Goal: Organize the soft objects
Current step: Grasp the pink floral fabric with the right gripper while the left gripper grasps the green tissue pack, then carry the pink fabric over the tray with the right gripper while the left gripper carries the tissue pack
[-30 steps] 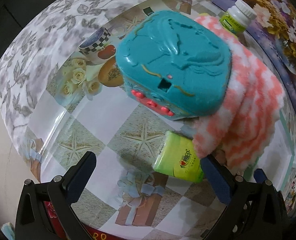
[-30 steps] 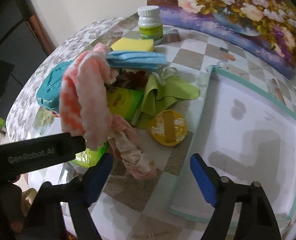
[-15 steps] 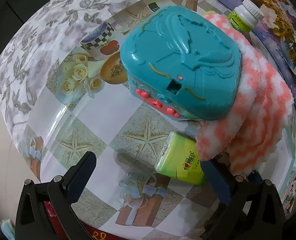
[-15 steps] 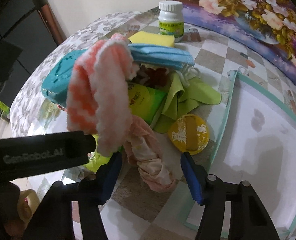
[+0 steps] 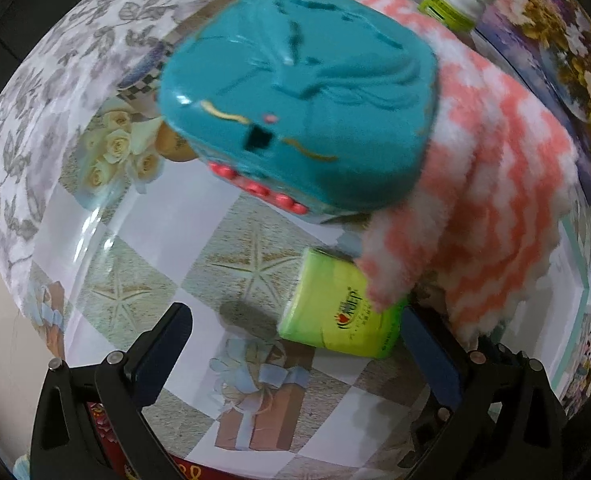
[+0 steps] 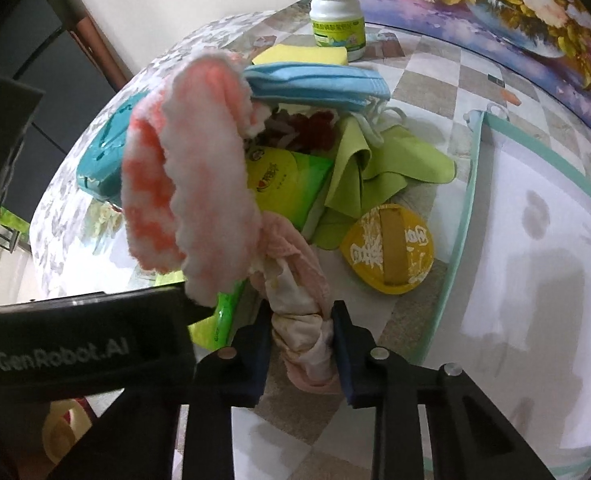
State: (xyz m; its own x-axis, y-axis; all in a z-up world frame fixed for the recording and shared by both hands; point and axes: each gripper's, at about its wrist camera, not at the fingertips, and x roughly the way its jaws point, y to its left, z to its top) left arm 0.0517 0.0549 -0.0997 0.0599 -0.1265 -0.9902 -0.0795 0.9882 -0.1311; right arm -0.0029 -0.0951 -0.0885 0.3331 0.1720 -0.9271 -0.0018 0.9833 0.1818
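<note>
1. The right gripper [image 6: 301,334] is closing on a twisted pale-pink cloth [image 6: 295,280]; its blue pads [image 6: 341,344] sit against either side of the bundle, which lies on the checked tablecloth [image 6: 427,76] just beside the white tray [image 6: 473,184].
2. The left gripper [image 5: 295,344] stands released above the table, jaws wide; a green tissue pack [image 5: 341,314] lies partly between them, untouched.
3. A coral-and-white fluffy cloth [image 5: 491,188] is draped over the pile, lapping a teal plastic toy case [image 5: 303,100] and the tissue pack's corner.
4. Behind the pile: blue face masks [image 6: 315,84], a yellow sponge [image 6: 303,56], a lime cloth [image 6: 375,172], a yellow round puff [image 6: 389,248] and a white pill bottle [image 6: 335,16].
</note>
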